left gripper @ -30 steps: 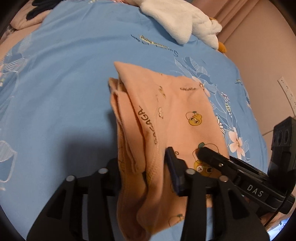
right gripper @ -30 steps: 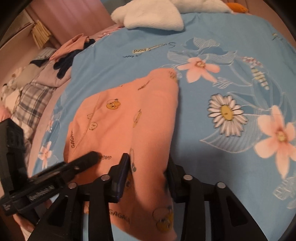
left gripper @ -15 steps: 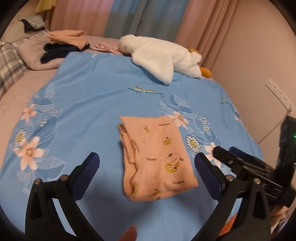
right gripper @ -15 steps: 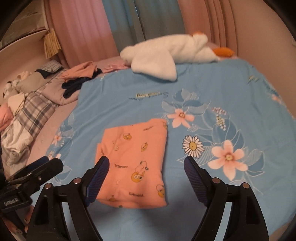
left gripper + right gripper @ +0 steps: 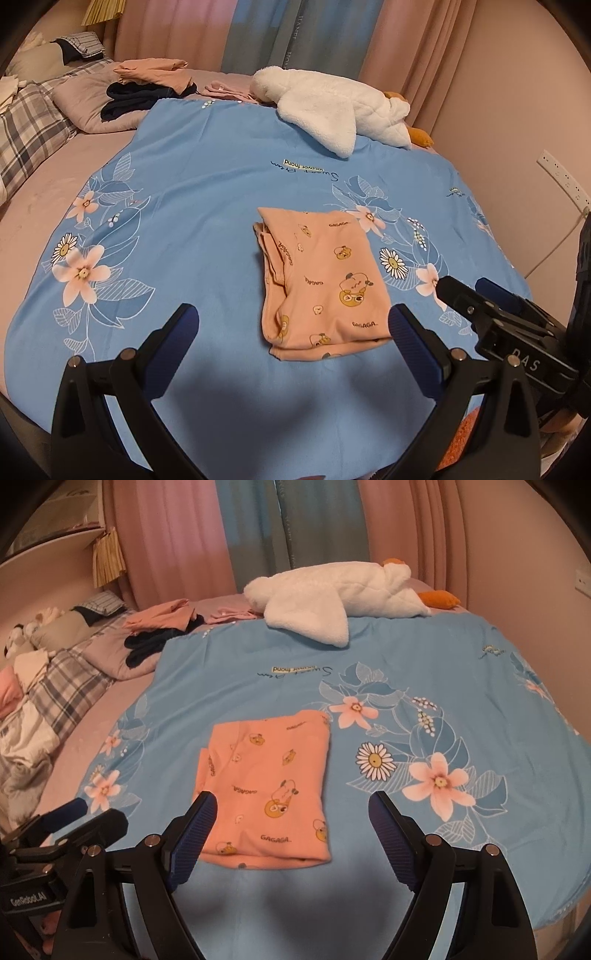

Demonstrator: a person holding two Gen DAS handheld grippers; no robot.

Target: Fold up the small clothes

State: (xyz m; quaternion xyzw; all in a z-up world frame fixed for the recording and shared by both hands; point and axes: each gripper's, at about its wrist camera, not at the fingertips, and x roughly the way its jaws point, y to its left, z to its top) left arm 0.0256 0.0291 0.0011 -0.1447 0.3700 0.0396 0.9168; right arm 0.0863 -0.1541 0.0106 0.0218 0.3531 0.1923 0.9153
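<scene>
Blue floral bedsheet is filling most of both frames, lying flat over a pink bed. White plush goose is lying across the sheet's far edge, top centre of the left wrist view, orange beak pointing right. Pile of dark and peach clothes is sitting upper left, beside plaid bedding at the left edge.

Folded peach garment with cartoon prints is lying flat on the sheet, centre of frame in both views, layered edges facing picture-left, nothing touching it.

Left gripper is pointing steeply down at the sheet, hovering above it, blue-padded fingers spreading wide at the bottom of the frame; jaws are standing fully apart and empty, the garment's near edge showing between them but clear of both pads. Its jaws have just been opening.

Right gripper is tilting down likewise, jaws wide and empty, having just been opening too; the left pad is overlapping the garment's lower left corner in the picture, not gripping it. Each gripper is showing at the other view's lower side edge.
</scene>
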